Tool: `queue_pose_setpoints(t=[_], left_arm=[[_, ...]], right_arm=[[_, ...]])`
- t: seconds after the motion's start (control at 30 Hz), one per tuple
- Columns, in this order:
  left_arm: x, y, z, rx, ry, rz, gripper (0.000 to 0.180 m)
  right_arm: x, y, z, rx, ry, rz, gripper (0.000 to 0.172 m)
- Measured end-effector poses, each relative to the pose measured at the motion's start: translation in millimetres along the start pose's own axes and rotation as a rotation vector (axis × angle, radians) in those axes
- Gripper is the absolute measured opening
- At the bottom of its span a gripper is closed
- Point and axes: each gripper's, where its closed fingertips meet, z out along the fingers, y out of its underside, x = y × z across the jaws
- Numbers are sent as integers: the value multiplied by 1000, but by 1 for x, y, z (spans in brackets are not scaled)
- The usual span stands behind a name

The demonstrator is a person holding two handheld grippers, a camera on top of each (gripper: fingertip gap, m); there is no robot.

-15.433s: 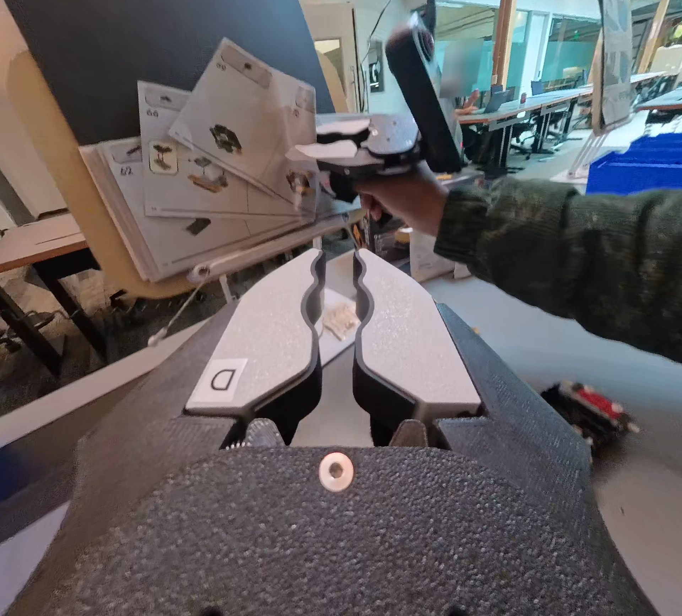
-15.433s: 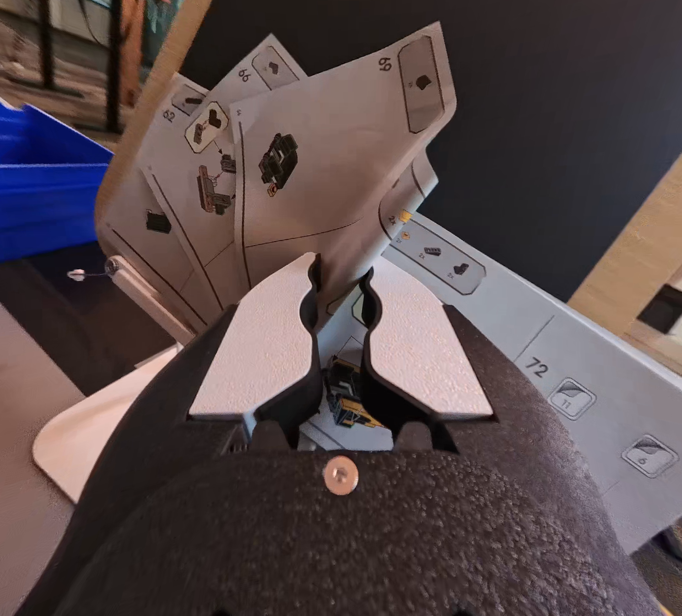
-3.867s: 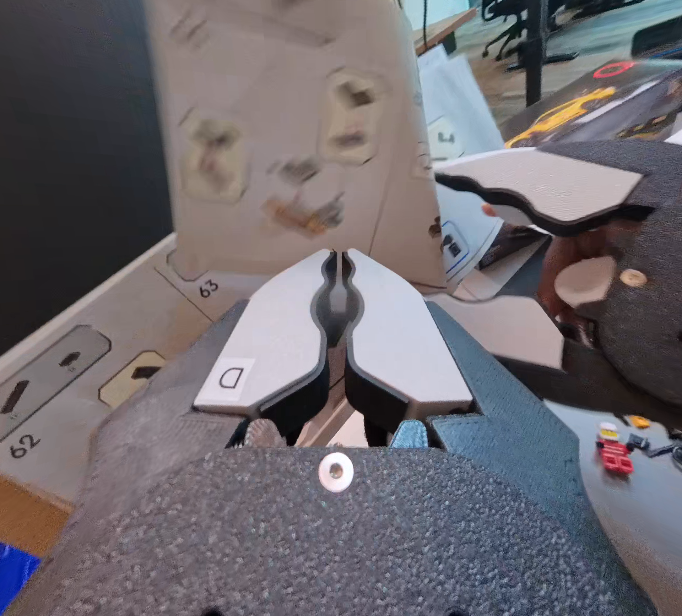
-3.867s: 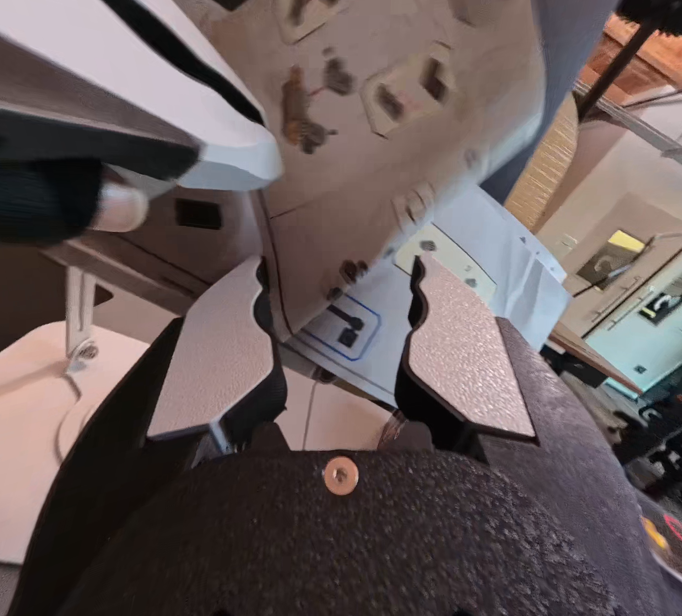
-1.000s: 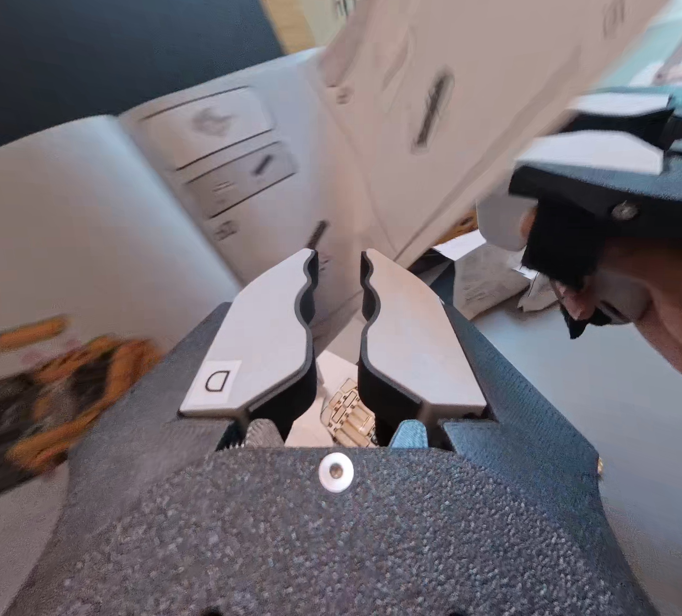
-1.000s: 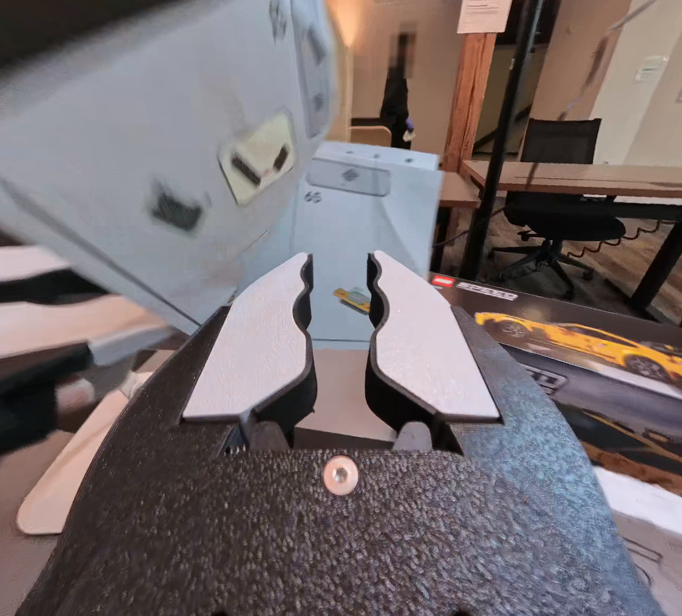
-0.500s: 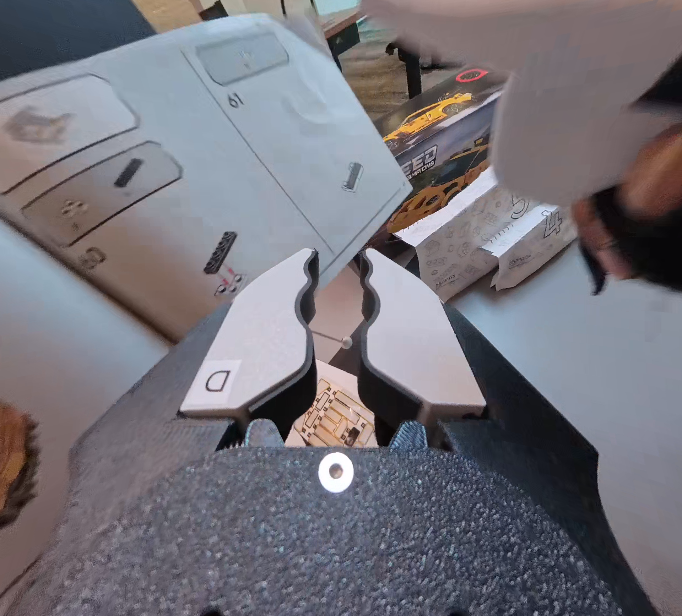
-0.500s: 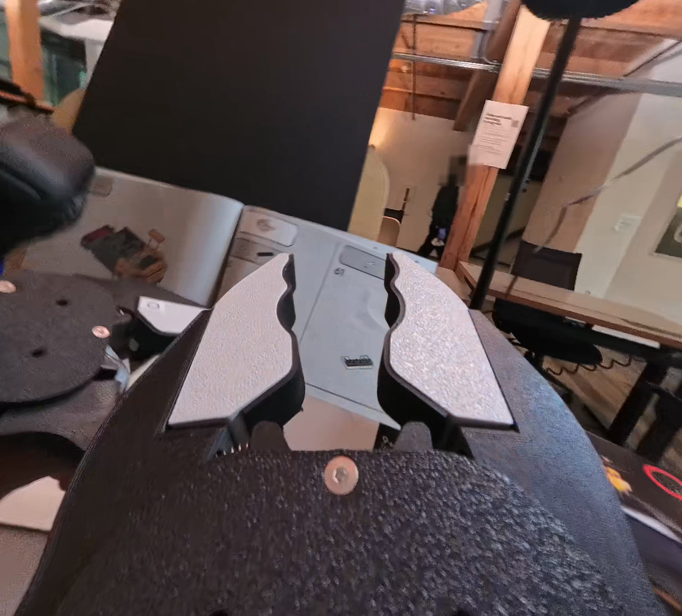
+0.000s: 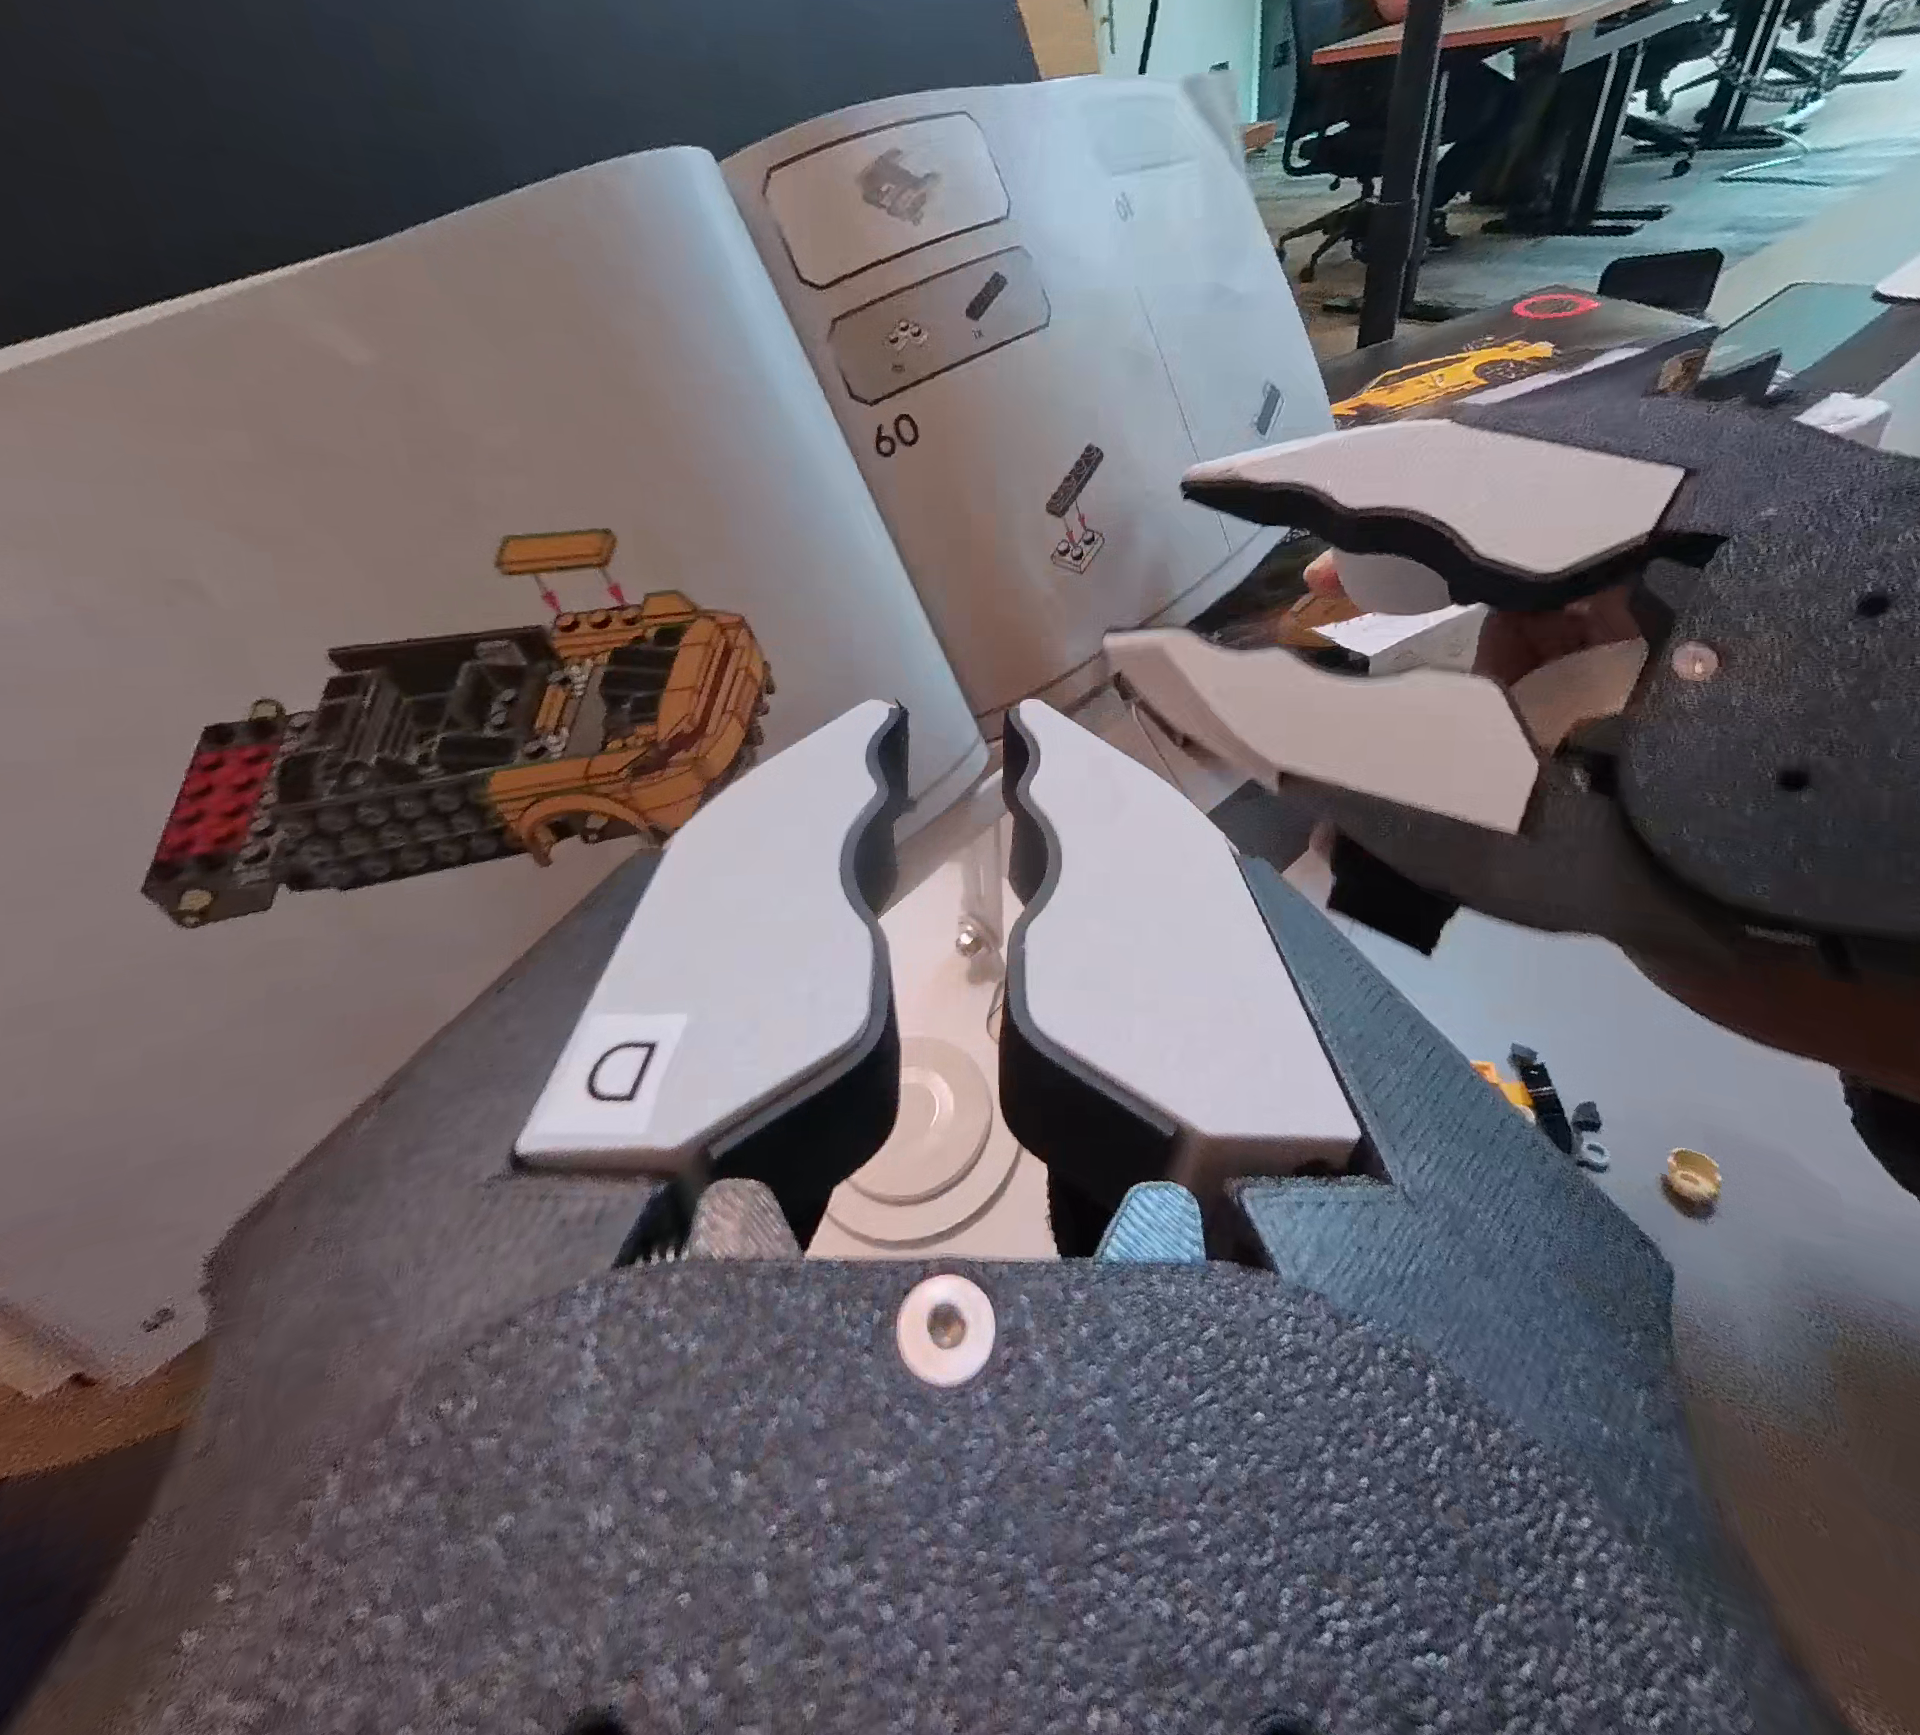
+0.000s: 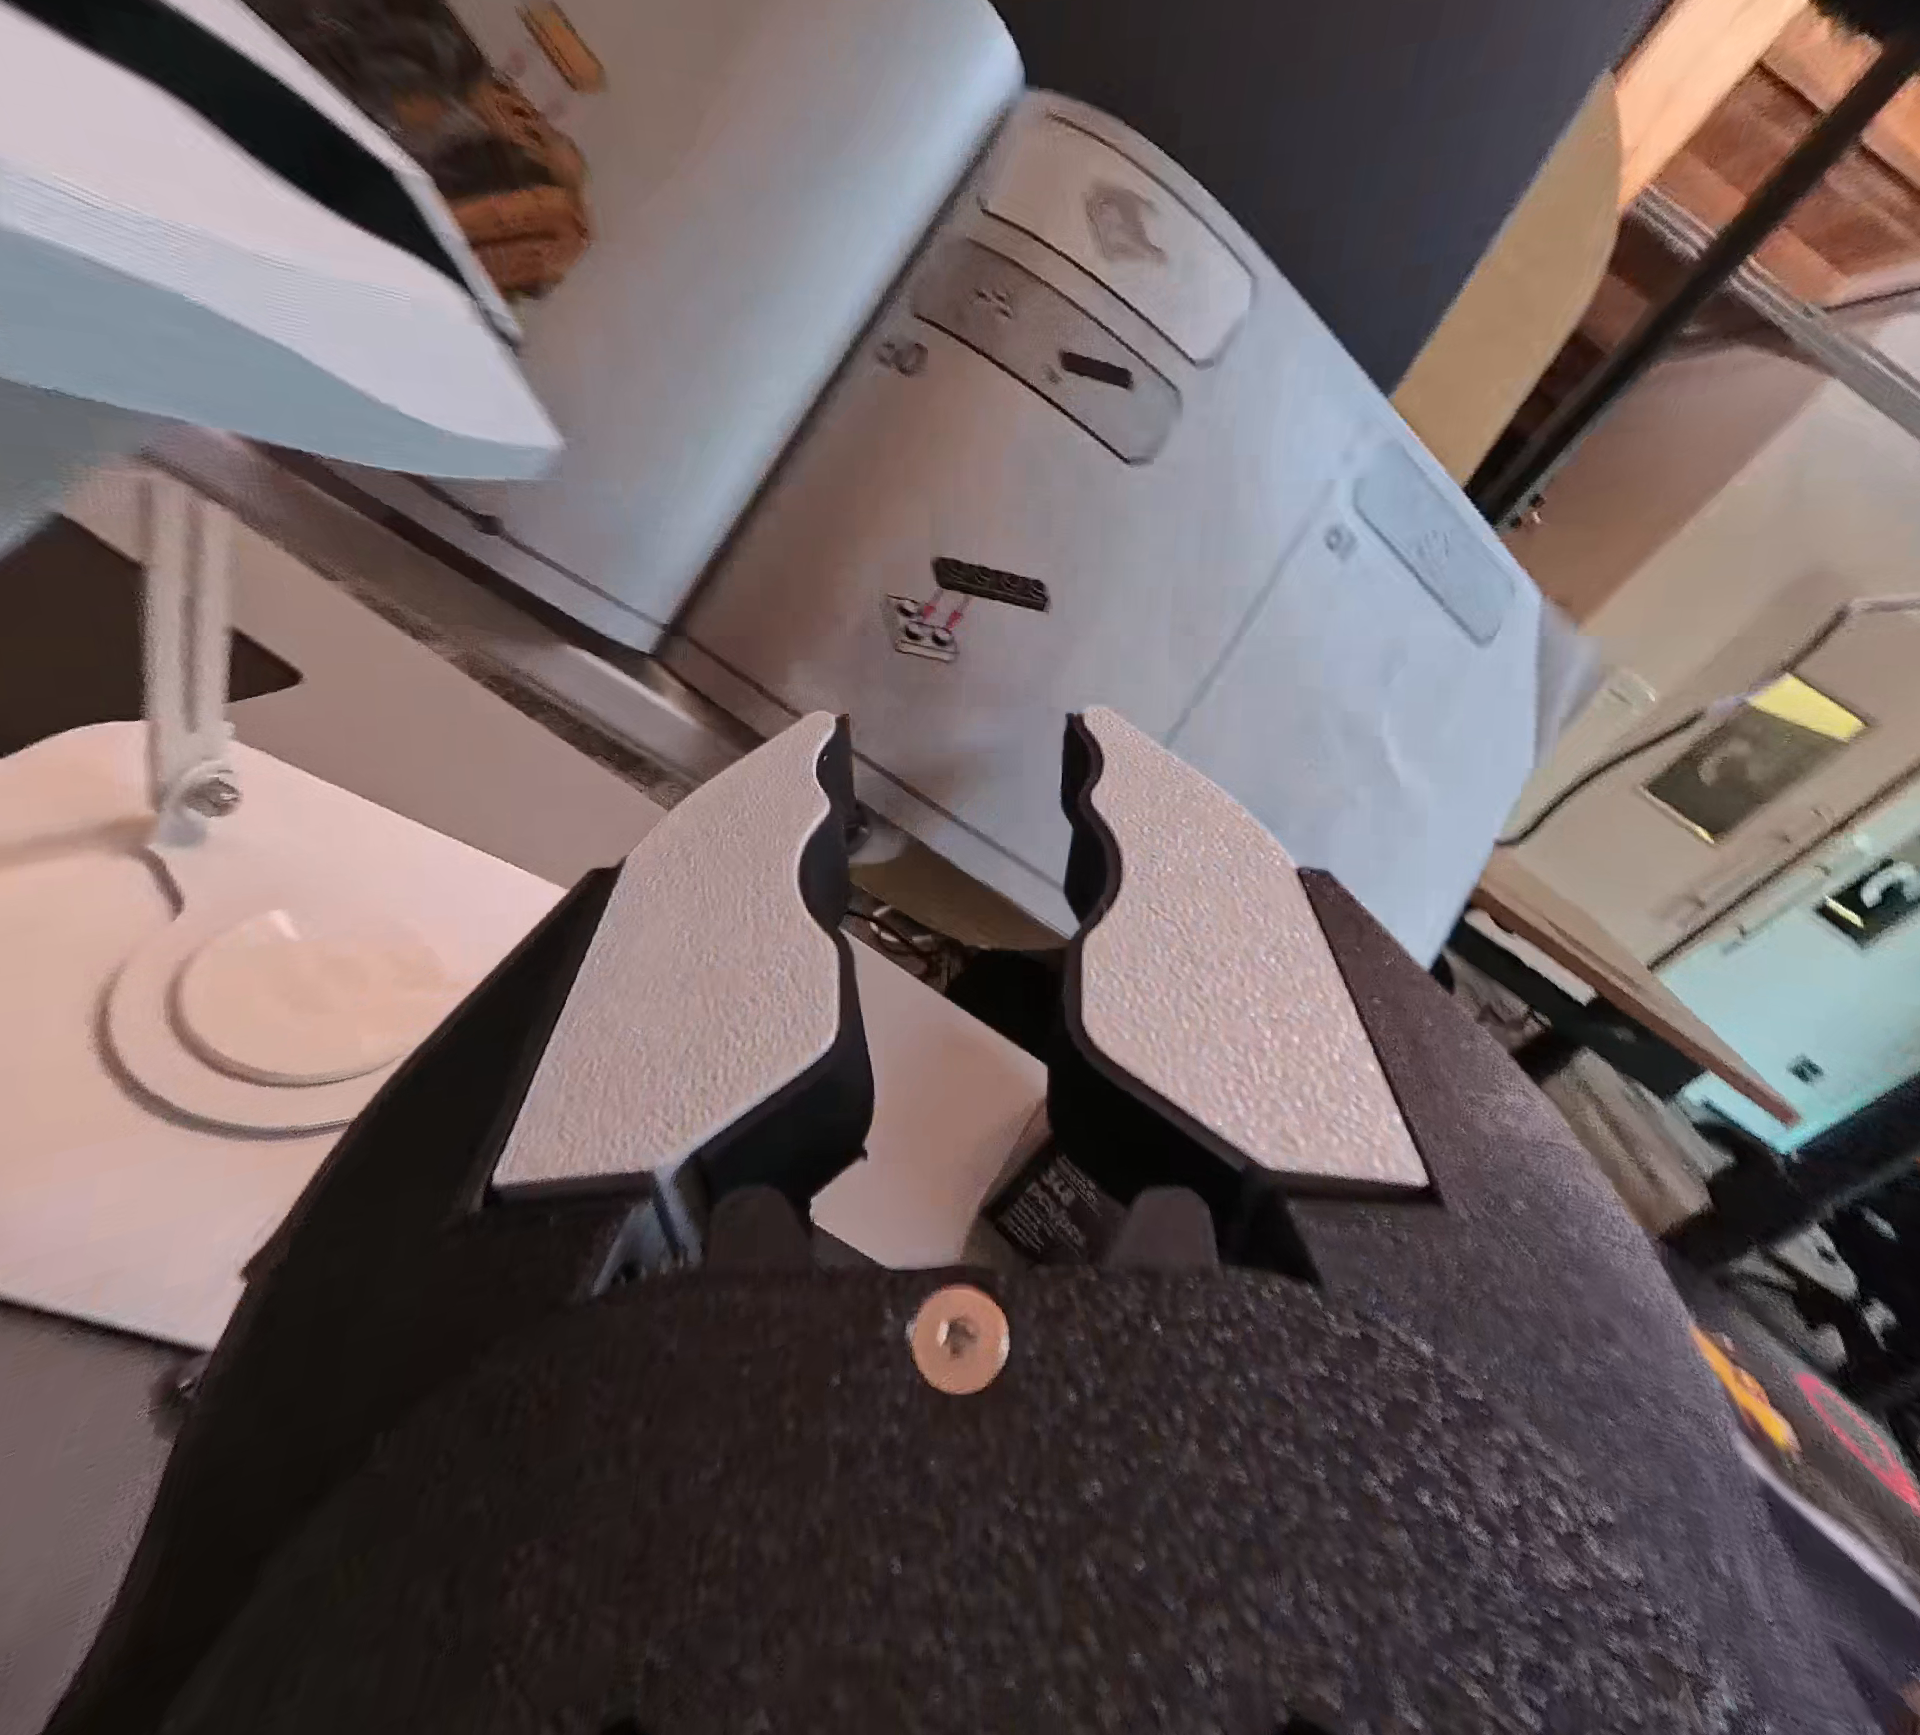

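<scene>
Booklet (image 9: 623, 459) stands open on a stand (image 10: 208, 906), spine upright; both grippers (image 9: 951, 740) (image 10: 961, 750) open, empty, near its lower edge.

The left wrist view looked forward along its own grey fingers (image 9: 769, 937), close to the open, grey-paged instruction booklet (image 9: 436, 459) propped upright, facing it from the left. The right wrist view looked up from low, tilted, at the same booklet (image 10: 1091, 542). Both shared its right-hand page and the white stand base (image 10: 125, 1114).
</scene>
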Motion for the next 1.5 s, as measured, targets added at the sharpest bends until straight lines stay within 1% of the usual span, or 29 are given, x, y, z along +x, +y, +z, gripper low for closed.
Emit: queue_pose_setpoints(t=[0.07, 0.23, 0.37, 0.43, 0.53, 0.6, 0.67, 0.77, 0.87, 0.97, 1.0, 1.03, 1.07, 1.13, 1.27, 1.4, 1.5], left_arm=[[-4, 4, -1, -7, -13, 9, 17], [-17, 11, 5, -43, -78, 76, 17], [-29, 18, 6, -80, -142, 111, 17], [-36, 22, 6, -99, -171, 132, 17], [-47, 30, 6, -132, -201, 133, 16], [-55, 31, 5, -118, -219, 132, 5], [-62, 32, 3, -123, -238, 125, 0], [-69, 31, 1, -126, -250, 147, 0], [-71, 31, 0, -134, -257, 166, 0], [-73, 31, -2, -130, -267, 166, 0], [-76, 32, -3, -131, -281, 169, 0], [-79, 32, -6, -135, -298, 174, 0], [-82, 34, -8, -142, -313, 176, 0], [-88, 36, -13, -157, -332, 165, 0], [-94, 41, -21, -161, -351, 150, 0], [-94, 40, -25, -159, -346, 157, 0], [-92, 32, -33, -123, -347, 146, 0]], right_arm=[[10, 7, 4, -31, 33, 28, 37], [26, 24, 11, -95, 47, 85, 39], [31, 31, 11, -95, 25, 122, 44], [37, 35, 11, -97, 5, 179, 52], [50, 42, 13, -114, -27, 271, 73], [58, 46, 15, -115, -57, 320, 83], [66, 50, 18, -117, -98, 356, 91], [72, 56, 23, -137, -194, 437, 94], [69, 61, 25, -159, -261, 458, 94], [65, 61, 26, -147, -306, 480, 93], [63, 60, 26, -144, -326, 488, 89], [63, 59, 25, -139, -332, 491, 83], [64, 58, 24, -133, -324, 484, 75], [63, 54, 23, -128, -308, 445, 67], [55, 46, 21, -133, -270, 354, 67], [54, 44, 20, -137, -240, 346, 67], [58, 43, 16, -124, -214, 348, 67]])
